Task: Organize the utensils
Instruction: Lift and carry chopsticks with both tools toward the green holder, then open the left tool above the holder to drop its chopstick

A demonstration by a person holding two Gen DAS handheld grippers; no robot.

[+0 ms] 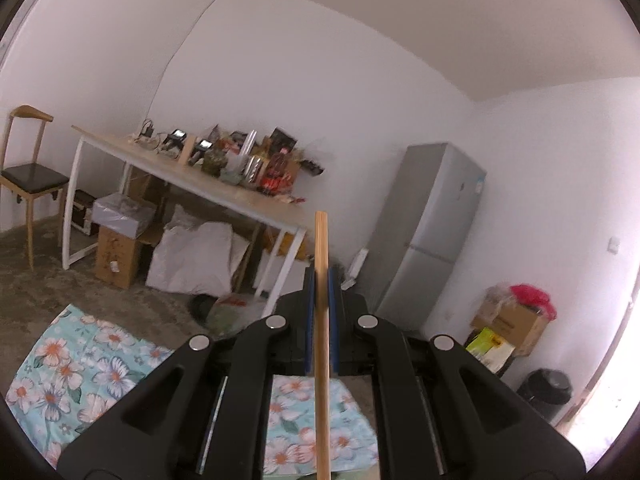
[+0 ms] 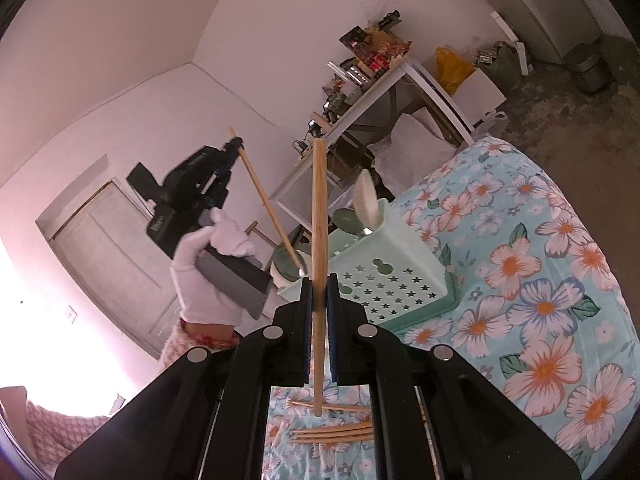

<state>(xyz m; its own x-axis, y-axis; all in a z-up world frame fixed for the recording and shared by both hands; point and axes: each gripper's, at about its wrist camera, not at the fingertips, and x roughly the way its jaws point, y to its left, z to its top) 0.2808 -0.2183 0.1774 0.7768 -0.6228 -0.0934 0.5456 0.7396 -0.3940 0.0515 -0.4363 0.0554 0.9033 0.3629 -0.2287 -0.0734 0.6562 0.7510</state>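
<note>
- My left tongs (image 1: pixel 321 280) are clamped on a wooden chopstick (image 1: pixel 321 320); it stands upright between the blue pads, its top above the tips and its lower length running down past them.
- My right tongs (image 2: pixel 319 284) pinch a second chopstick (image 2: pixel 319 240) the same way, upright, with its lower end hanging just above the loose chopsticks (image 2: pixel 332 432) lying on the floral cloth (image 2: pixel 540 280).
- From the right wrist view I see my gloved left hand (image 2: pixel 208 276) raised to the left, well apart from the right tongs, its chopstick slanting down toward the holder.
- Just beyond the right tongs stands the mint-green utensil holder (image 2: pixel 384 280) with star-shaped holes, on the cloth; a white spoon (image 2: pixel 366 200) sticks up from it.
- Farther off in the left wrist view are a cluttered white table (image 1: pixel 224 188), a chair (image 1: pixel 28 176) and a grey fridge (image 1: pixel 428 232).
</note>
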